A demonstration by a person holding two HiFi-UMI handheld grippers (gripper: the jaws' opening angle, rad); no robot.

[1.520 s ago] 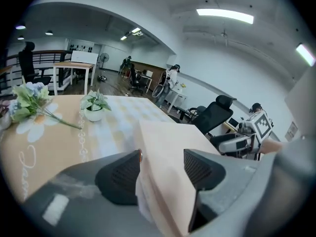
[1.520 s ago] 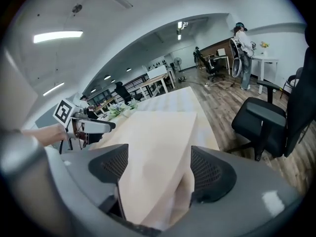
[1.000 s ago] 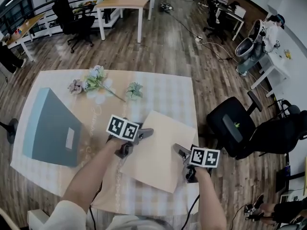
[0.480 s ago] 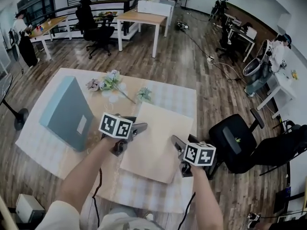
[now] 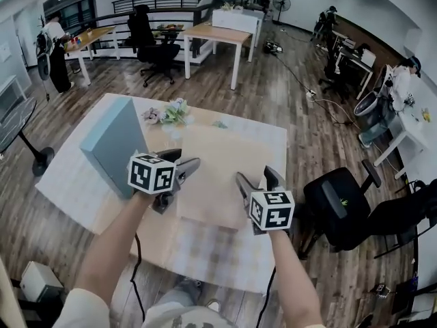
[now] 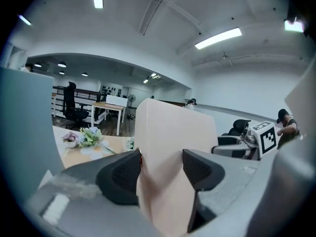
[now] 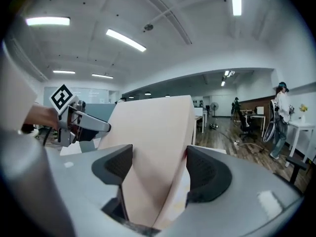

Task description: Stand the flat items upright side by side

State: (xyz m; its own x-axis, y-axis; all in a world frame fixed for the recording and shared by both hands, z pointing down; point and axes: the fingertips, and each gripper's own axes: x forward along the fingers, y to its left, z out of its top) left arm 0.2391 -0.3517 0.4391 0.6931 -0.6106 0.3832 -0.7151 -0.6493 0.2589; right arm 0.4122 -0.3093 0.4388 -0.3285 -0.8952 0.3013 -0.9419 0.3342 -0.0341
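Observation:
A large flat beige box (image 5: 217, 171) is tilted up off the table, its far edge raised, with a gripper on each side edge. My left gripper (image 5: 183, 160) is shut on its left edge, and the beige box (image 6: 173, 147) fills the gap between the pads in the left gripper view. My right gripper (image 5: 255, 176) grips the right edge; the beige box (image 7: 153, 147) sits pressed between both pads. A blue-grey box (image 5: 113, 142) stands upright on the table just left of my left gripper.
Artificial flowers (image 5: 171, 113) lie at the table's far edge beyond the boxes. The table (image 5: 75, 183) has a checked cloth. A black office chair (image 5: 341, 203) stands right of the table. Desks and chairs fill the room behind.
The beige box has risen from lying flat on the table to a steep tilt between both grippers. Both grippers have moved up and closer to me.

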